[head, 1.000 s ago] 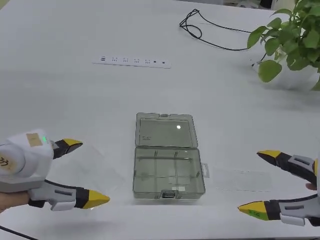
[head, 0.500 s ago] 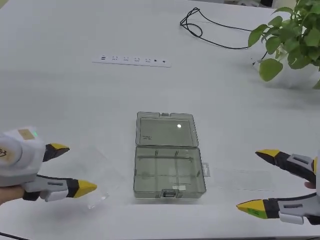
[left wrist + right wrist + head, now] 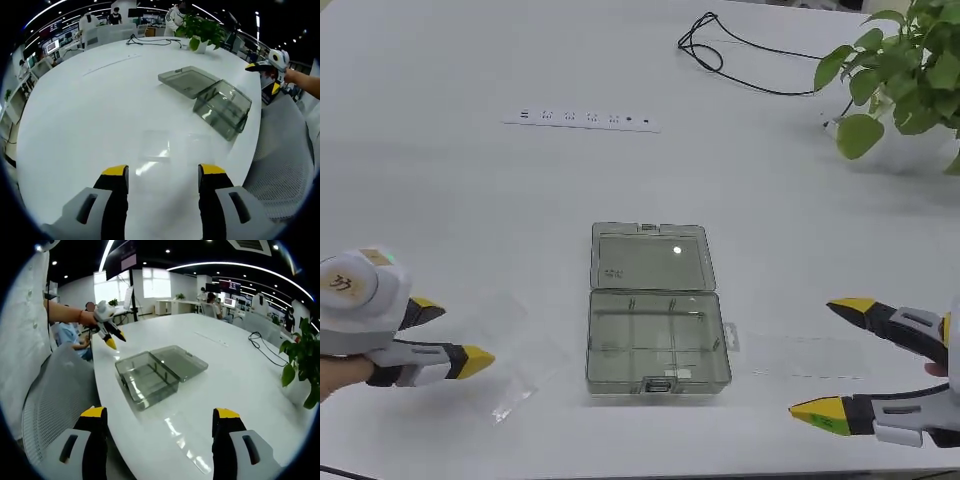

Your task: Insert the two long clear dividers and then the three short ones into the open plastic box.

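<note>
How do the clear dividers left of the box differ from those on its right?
The left dividers look short and squarish, ahead of the left gripper; the right dividers are long strips by the right gripper. Both lie flat on the table, ungripped.

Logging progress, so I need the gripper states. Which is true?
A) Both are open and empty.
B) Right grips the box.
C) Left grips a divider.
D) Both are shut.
A: the left gripper and right gripper each show spread jaws with nothing between them.
</note>
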